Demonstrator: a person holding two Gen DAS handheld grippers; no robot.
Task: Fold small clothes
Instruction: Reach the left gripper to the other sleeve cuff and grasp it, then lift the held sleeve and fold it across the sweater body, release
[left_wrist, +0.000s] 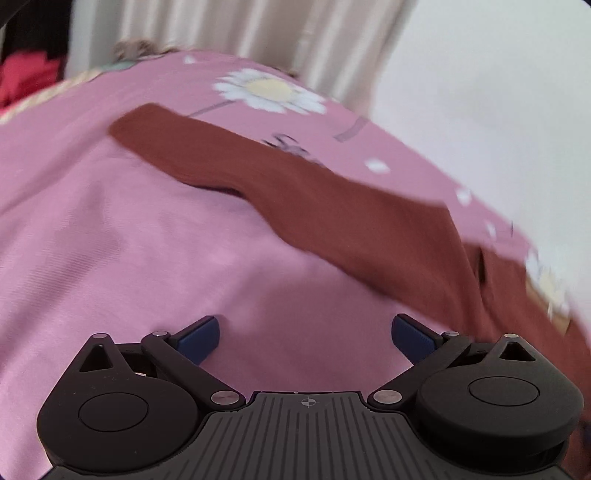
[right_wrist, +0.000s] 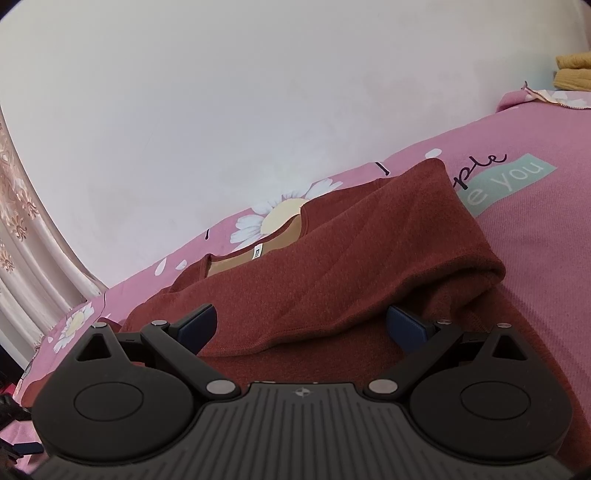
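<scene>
On a pink daisy-print bedspread against a white wall, I see the rust sweater.

Left view is motion-blurred; its sleeve runs from 10 to 4 o'clock. Curtain at 12. Left gripper and right gripper both spread wide, holding nothing.

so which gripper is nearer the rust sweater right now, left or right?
Right. The right gripper hangs open directly over the rust sweater, folded sleeve between its fingers. The left gripper, also open, sits over bare pink bedsheet, the sweater's sleeve lying ahead of it.
</scene>
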